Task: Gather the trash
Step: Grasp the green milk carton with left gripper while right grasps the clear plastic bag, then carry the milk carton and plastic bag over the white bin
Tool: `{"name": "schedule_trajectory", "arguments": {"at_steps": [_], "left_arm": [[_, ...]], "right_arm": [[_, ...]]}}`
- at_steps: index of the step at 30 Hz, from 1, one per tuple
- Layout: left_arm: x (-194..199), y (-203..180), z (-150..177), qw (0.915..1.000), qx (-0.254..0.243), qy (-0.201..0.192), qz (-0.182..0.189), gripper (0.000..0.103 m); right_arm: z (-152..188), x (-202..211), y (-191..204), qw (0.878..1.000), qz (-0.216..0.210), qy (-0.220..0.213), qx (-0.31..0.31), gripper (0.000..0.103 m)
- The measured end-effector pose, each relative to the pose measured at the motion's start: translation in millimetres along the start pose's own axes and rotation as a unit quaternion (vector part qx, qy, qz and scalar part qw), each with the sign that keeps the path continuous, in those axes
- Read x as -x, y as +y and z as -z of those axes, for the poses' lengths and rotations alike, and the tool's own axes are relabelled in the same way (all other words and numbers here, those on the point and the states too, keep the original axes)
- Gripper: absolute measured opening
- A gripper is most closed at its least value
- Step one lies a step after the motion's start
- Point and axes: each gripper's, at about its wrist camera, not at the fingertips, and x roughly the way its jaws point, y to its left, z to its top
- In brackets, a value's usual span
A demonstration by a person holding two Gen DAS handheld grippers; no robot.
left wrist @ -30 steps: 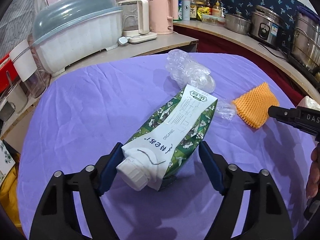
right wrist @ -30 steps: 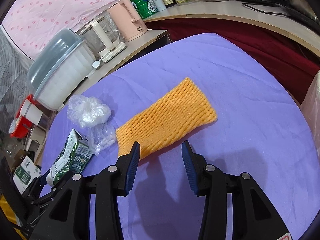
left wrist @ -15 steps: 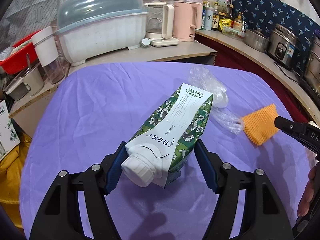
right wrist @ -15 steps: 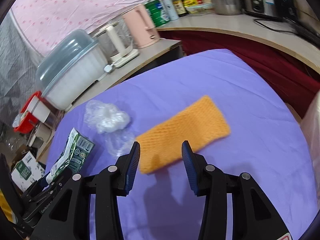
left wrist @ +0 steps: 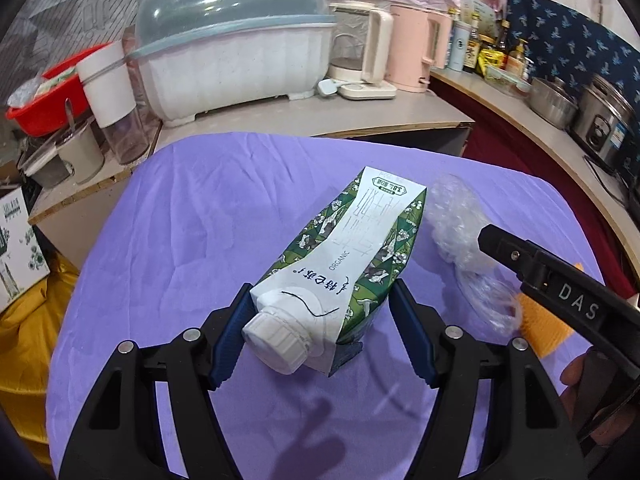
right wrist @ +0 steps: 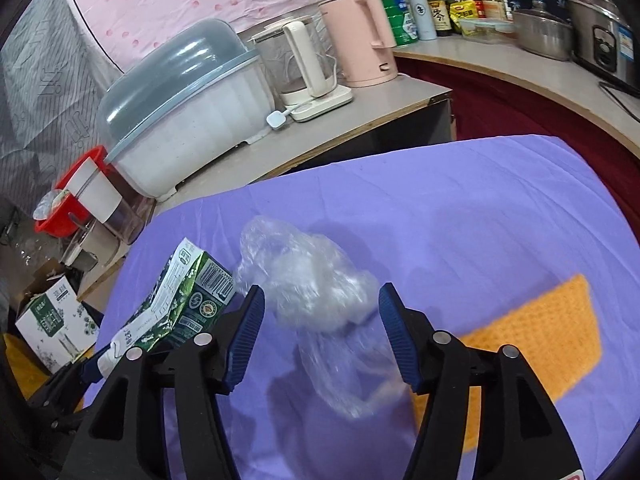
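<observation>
A green-and-white milk carton with a white screw cap (left wrist: 344, 280) lies on its side on the purple-clothed tabletop (left wrist: 180, 240). The left tongs (left wrist: 320, 334) straddle its cap end, about two-thirds open; the left blue pad looks to touch the carton while the right pad stands just clear. Beside the carton lies a crumpled clear plastic bag (right wrist: 316, 292), between the opening jaws of the right tongs (right wrist: 320, 332), pads apart from it. A flat orange foam net sleeve (right wrist: 536, 340) lies to the right.
</observation>
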Motion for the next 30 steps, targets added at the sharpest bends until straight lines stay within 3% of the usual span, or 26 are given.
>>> {"name": "schedule_trajectory", "arguments": {"at_steps": [6, 8, 12, 20, 30], "left_arm": [[-12.2, 7.5, -0.9, 0.9998, 0.015, 0.013, -0.003, 0.065], [-12.2, 6.1, 1.4, 0.9998, 0.013, 0.015, 0.0, 0.065], [-5.9, 0.6, 5.6, 0.9999, 0.005, 0.014, 0.0, 0.065], [30.5, -22.8, 8.9, 0.9999, -0.009, -0.002, 0.012, 0.065], [102.3, -87.7, 11.9, 0.9971, -0.042, -0.041, 0.048, 0.065]], "right_arm": [[-1.2, -25.5, -2.2, 1.0, -0.002, 0.024, -0.006, 0.059], [1.1, -28.2, -5.1, 1.0, -0.002, 0.027, -0.012, 0.046], [5.8, -20.4, -6.6, 1.0, -0.01, 0.025, -0.01, 0.031], [8.9, 33.5, -13.3, 1.0, -0.013, -0.007, -0.012, 0.027], [7.1, 133.6, -57.3, 0.998, 0.015, -0.059, -0.031, 0.027]]}}
